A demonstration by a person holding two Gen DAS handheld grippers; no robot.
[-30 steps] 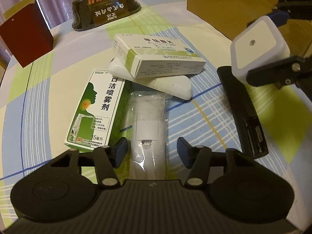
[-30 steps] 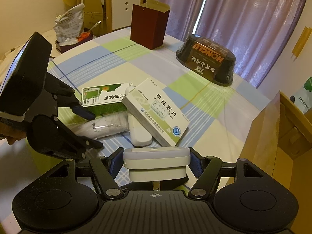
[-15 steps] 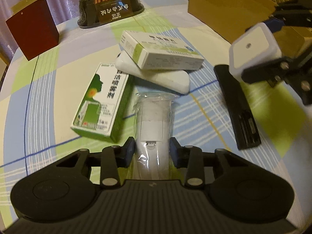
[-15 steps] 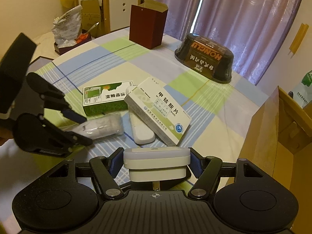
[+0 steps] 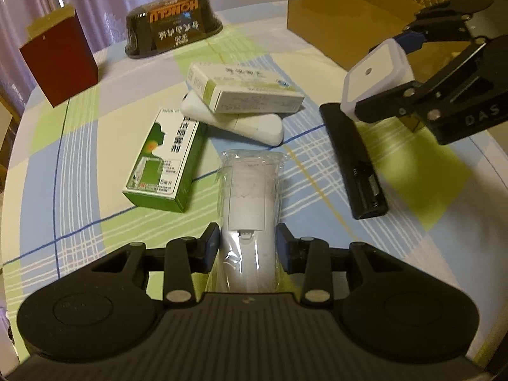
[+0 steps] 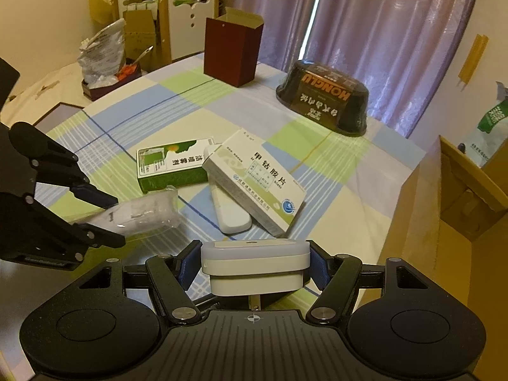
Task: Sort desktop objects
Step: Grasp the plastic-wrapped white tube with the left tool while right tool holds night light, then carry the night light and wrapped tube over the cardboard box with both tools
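Left gripper (image 5: 247,247) was clamped on the near end of a white remote sealed in a clear plastic bag (image 5: 249,197), blue pads pressed against both sides; from the right wrist view the bagged remote looked raised off the cloth, its far end tilted up. Right gripper (image 6: 254,266) was clenched on a white square plug-in adapter (image 6: 255,266), held above the table near the open cardboard box (image 6: 444,216) at the right edge; in the left wrist view the adapter (image 5: 376,76) showed its flat face with a small central dot. Just beside the bagged remote lay a green and white spray box (image 5: 165,165), flat on the checked tablecloth (image 5: 79,165). Beyond it, a white and green medicine box (image 5: 244,87) rested tilted on top of a flat white remote (image 5: 235,120), touching it. To the right of that pile lay a black remote (image 5: 352,158), face down, battery bay open and uncovered. Farther out on the table stood a dark red open-topped box (image 5: 58,63), upright, and a dark oval container (image 5: 173,28) with orange lettering, upside down, both well apart from the pile. Purple curtains (image 6: 381,31) hung behind the table. Chair backs and assorted clutter showed past the far edge in the right wrist view.
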